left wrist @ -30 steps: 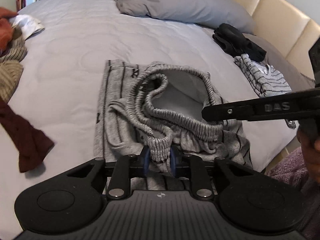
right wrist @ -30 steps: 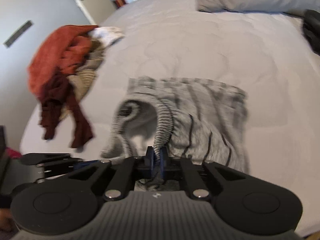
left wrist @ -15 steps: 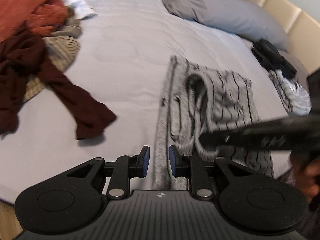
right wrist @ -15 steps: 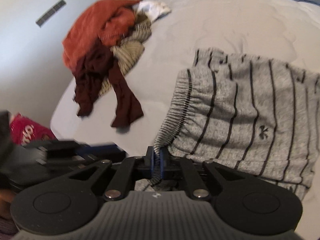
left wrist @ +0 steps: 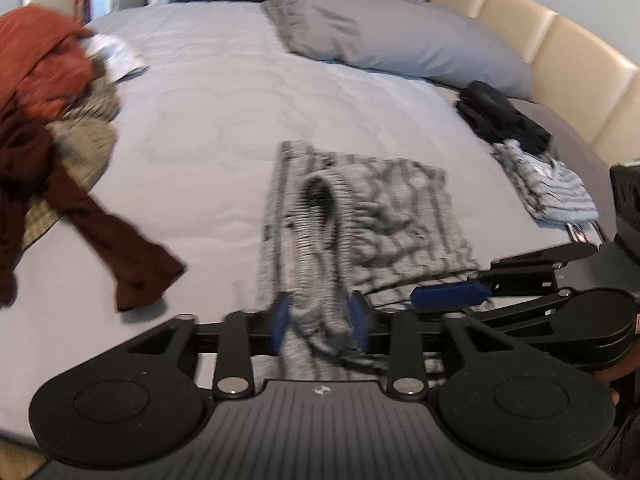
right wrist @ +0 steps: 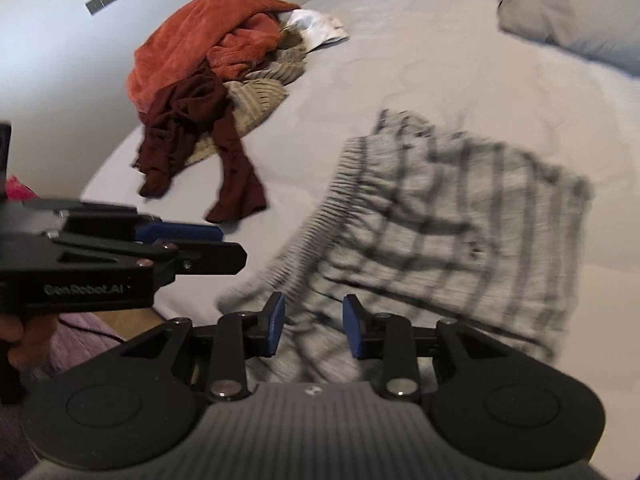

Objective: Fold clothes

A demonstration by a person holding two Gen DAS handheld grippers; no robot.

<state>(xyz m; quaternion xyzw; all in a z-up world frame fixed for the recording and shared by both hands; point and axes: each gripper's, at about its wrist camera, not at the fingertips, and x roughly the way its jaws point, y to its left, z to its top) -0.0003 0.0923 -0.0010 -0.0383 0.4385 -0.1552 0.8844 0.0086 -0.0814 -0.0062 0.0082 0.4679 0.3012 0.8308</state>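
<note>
The grey striped shorts lie on the grey bed, near its front edge, with the ribbed waistband turned toward both cameras. The left gripper has its jaws apart and opening; a fold of the waistband passes between the blue pads, but the pads do not seem to press on it (the cloth is blurred there, so the contact is not sure). The right gripper has its jaws apart and opening too, with the blurred edge of the shorts lying between and under them, not clamped. In the right wrist view the left gripper comes in from the left side, held by a hand. A pile of clothes, with rust, dark red and beige pieces, is on the far left part of the bed, well apart from the shorts. In the left wrist view a grey pillow lies at the head of the bed, and a black garment and a striped folded garment lie by the right edge, near the beige headboard.
</note>
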